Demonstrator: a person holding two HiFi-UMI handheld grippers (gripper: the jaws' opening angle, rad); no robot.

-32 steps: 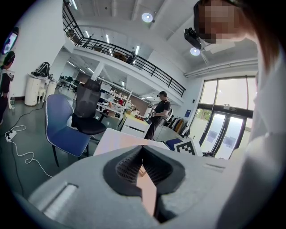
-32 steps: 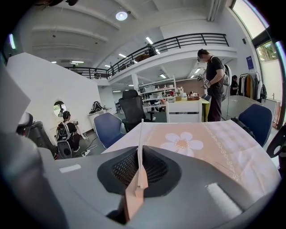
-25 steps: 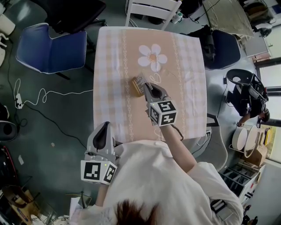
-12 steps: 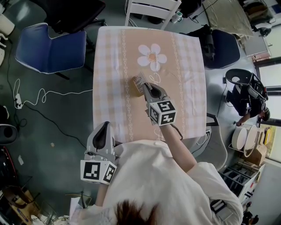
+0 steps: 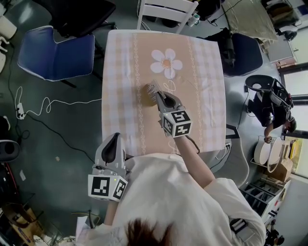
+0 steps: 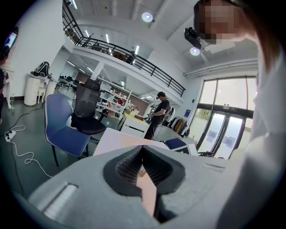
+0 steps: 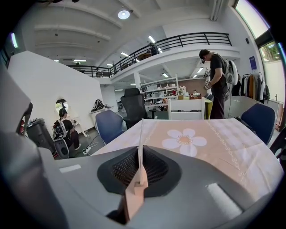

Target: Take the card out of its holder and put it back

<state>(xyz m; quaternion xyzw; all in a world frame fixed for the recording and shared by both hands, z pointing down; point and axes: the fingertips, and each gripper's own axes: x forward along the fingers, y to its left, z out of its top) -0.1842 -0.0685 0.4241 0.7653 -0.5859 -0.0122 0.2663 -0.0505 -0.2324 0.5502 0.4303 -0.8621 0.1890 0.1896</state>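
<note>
A small wooden card holder (image 5: pixel 149 97) sits mid-table on the checked cloth with a flower print (image 5: pixel 166 62). A white printed card (image 5: pixel 154 87) stands tilted just above it. My right gripper (image 5: pixel 159 96) is shut on that card. In the right gripper view the card (image 7: pixel 141 143) shows edge-on as a thin line pinched between the jaws of the right gripper (image 7: pixel 141 166). Whether its lower edge sits in the holder's slot is hidden. My left gripper (image 5: pixel 115 138) hangs off the table's near-left corner by the person's torso. In its own view the left gripper (image 6: pixel 143 150) is shut with nothing held.
A blue chair (image 5: pixel 57 50) stands left of the table, a white chair (image 5: pixel 166 9) at its far end and a dark chair (image 5: pixel 243 53) on the right. A cable (image 5: pixel 38 108) trails on the floor. A person (image 5: pixel 269 113) sits at far right.
The right gripper and the card have shifted very slightly left and away over the holder. The left gripper has not moved.
</note>
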